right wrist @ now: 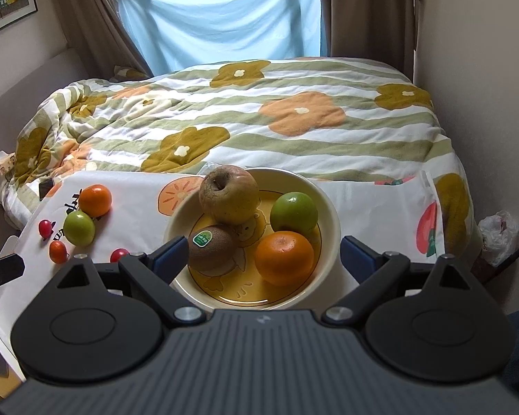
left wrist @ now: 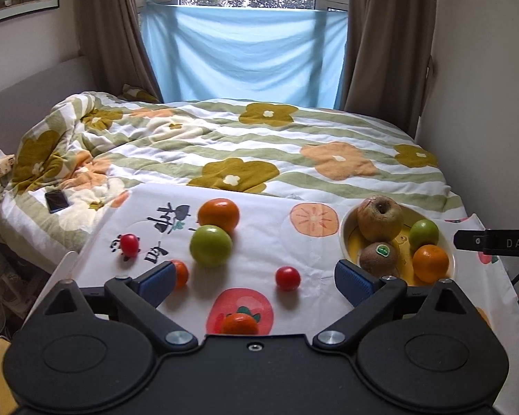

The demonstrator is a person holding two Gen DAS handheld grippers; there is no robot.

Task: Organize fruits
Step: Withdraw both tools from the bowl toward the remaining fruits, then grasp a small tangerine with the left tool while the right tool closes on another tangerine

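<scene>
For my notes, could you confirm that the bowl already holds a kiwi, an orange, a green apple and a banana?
Not quite: the fourth fruit in the bowl is a wrinkled brownish apple, not a banana, as the right wrist view shows. The kiwi, orange and green apple are right.

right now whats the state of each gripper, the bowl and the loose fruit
left gripper: open, holding nothing
right gripper: open, holding nothing
bowl: upright, holds four fruits
kiwi: in bowl, sticker up
brown apple: in bowl, wrinkled
green apple: loose on the cloth, touching an orange
</scene>
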